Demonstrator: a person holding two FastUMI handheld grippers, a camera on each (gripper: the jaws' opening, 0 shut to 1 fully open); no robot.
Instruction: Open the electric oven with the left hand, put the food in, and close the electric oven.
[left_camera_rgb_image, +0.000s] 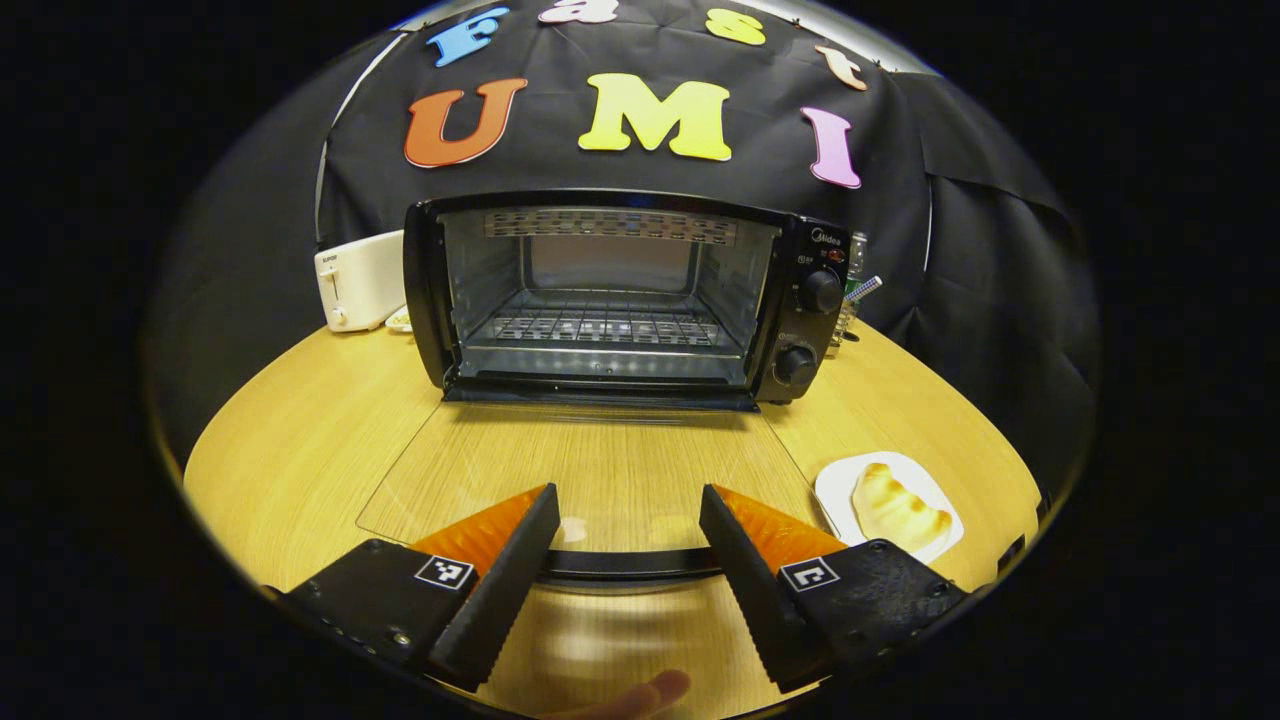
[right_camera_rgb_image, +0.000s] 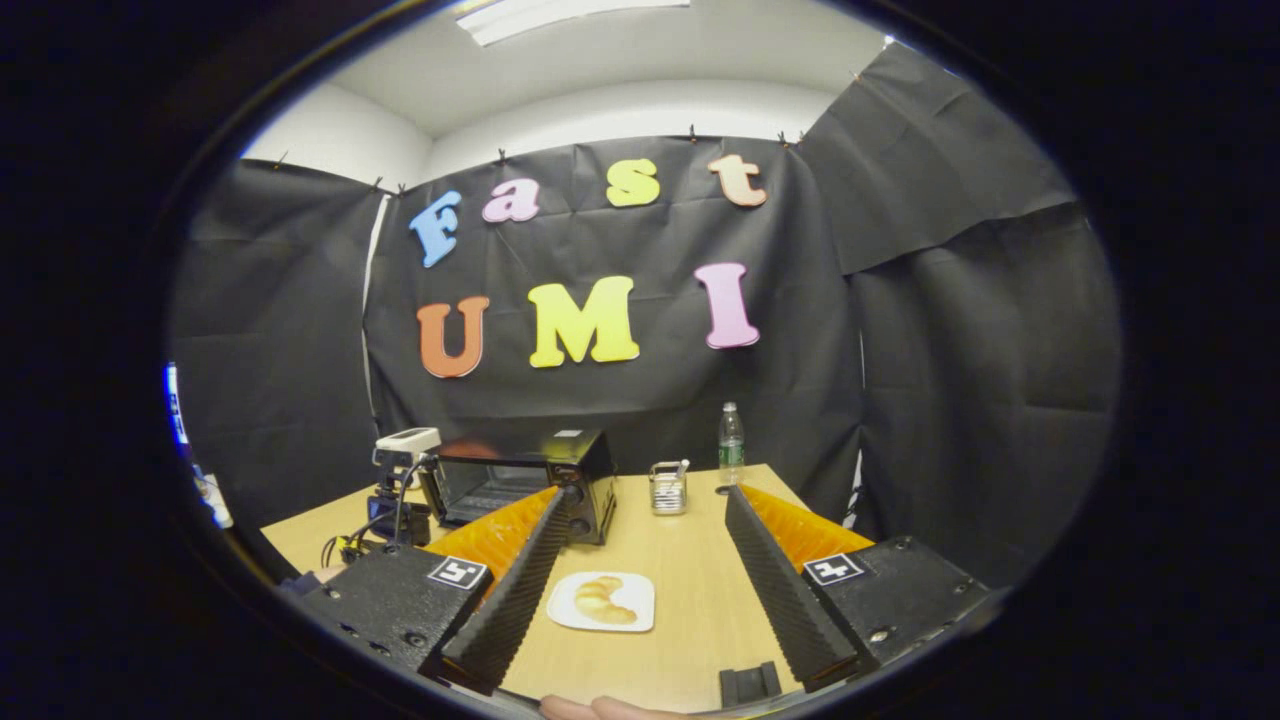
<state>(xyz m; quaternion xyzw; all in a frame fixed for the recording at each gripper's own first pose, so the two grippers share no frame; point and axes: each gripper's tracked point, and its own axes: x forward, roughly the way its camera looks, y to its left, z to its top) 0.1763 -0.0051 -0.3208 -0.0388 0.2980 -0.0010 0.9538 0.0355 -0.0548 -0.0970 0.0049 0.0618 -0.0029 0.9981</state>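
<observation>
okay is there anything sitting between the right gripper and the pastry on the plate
Nothing visible does. In the right gripper view, the right gripper is open, and the pastry lies on its white plate between the fingers on bare tabletop. The cup and bottle stand farther back.

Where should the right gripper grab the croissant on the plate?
Across the croissant's thick middle, coming from above: it lies flat on the shallow white plate, so a side approach would probably hit the rim. The right gripper is open and hangs above it.
</observation>
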